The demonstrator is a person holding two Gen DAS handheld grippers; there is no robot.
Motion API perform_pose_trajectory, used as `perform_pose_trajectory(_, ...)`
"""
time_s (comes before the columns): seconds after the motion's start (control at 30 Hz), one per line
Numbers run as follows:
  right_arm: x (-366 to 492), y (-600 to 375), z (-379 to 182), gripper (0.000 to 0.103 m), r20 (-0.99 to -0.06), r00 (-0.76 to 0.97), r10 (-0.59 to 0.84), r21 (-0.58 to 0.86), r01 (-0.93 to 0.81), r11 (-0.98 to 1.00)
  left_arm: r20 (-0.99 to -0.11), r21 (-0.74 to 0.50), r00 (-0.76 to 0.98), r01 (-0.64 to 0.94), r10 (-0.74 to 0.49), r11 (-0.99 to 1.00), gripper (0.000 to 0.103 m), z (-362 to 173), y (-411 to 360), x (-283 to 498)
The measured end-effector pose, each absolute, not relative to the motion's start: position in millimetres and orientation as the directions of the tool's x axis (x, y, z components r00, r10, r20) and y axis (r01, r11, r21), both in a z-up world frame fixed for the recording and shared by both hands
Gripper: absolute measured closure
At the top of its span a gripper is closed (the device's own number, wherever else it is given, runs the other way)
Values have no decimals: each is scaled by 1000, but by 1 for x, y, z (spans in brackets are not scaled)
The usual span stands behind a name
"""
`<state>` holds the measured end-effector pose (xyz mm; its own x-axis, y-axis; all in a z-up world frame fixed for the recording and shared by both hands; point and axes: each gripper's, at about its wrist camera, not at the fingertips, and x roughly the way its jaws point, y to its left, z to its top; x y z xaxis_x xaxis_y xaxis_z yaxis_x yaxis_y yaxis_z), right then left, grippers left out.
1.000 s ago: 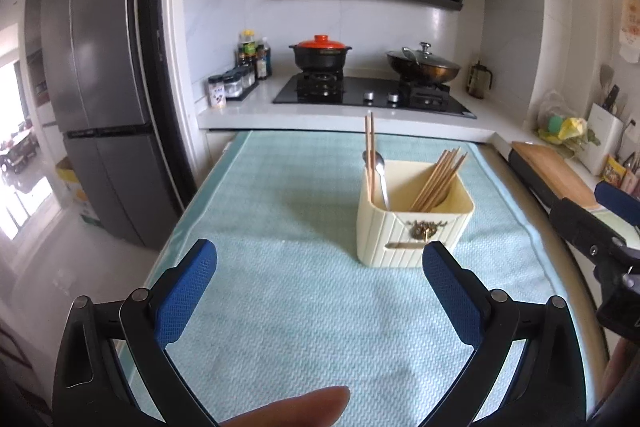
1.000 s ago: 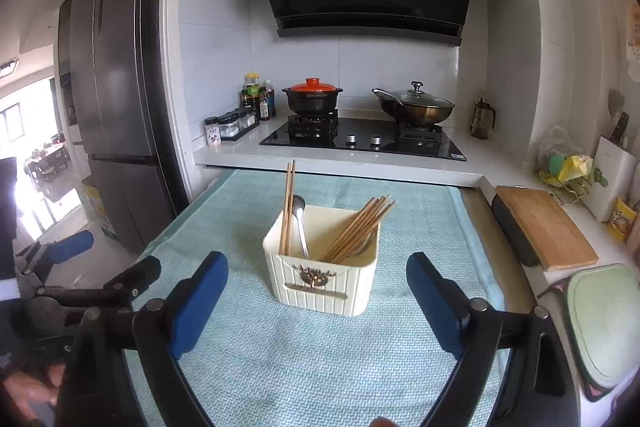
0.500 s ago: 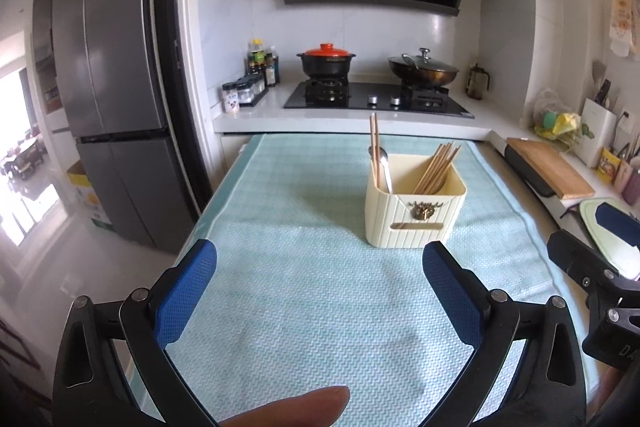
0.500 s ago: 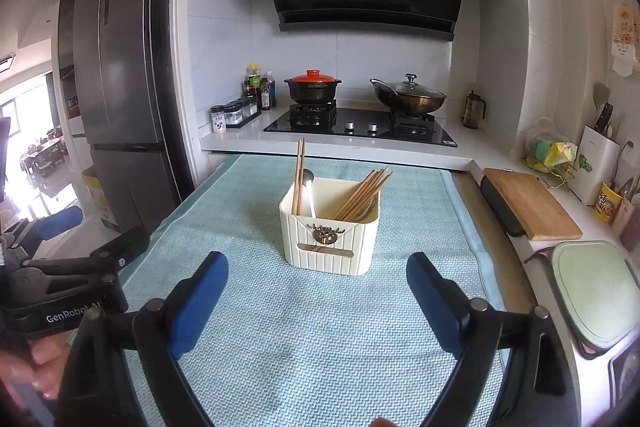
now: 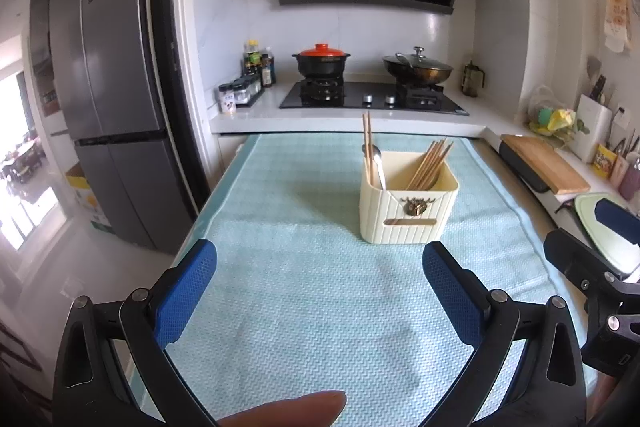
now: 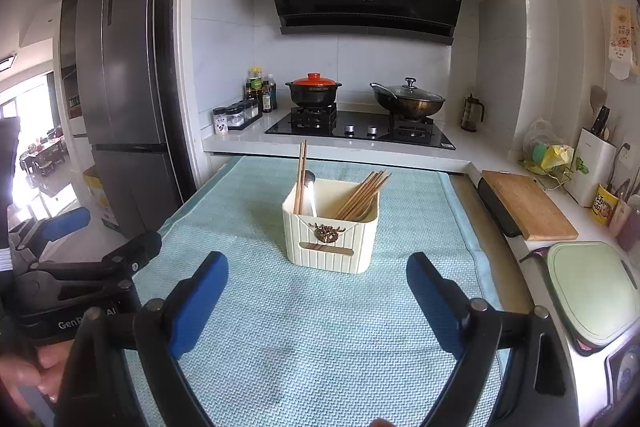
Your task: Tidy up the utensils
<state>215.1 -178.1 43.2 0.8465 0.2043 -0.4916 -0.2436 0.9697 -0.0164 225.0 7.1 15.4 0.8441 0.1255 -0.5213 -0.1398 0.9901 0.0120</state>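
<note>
A cream ribbed utensil holder (image 5: 408, 223) (image 6: 332, 247) stands on the teal mat (image 5: 300, 307) (image 6: 320, 347). Its left compartment holds an upright chopstick pair (image 5: 367, 147) (image 6: 301, 175) and a metal spoon (image 5: 379, 165) (image 6: 309, 187). A bundle of chopsticks (image 5: 430, 163) (image 6: 362, 193) leans in the right compartment. My left gripper (image 5: 318, 263) is open and empty, well short of the holder. My right gripper (image 6: 317, 267) is open and empty too, also short of it. Each gripper shows at the edge of the other's view: left gripper (image 6: 100, 235), right gripper (image 5: 588, 231).
Behind the mat runs a counter with a gas hob (image 6: 360, 131), a red-lidded pot (image 6: 314, 91) and a lidded wok (image 6: 408, 99). A wooden cutting board (image 6: 524, 207) and a pale green board (image 6: 592, 287) lie at the right. A tall fridge (image 6: 120, 87) stands left.
Both grippers have drawn back from the holder, which now looks smaller and farther off in both views. Both pairs of jaws stay wide apart and empty.
</note>
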Motion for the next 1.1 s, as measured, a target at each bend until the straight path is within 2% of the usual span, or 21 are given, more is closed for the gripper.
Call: perform_pose_trajectory(1.1, 210, -175, 42, 11, -488, 850, 201, -28, -245, 969, -516, 12, 848, -131, 118, 991, 0, 20, 7, 220)
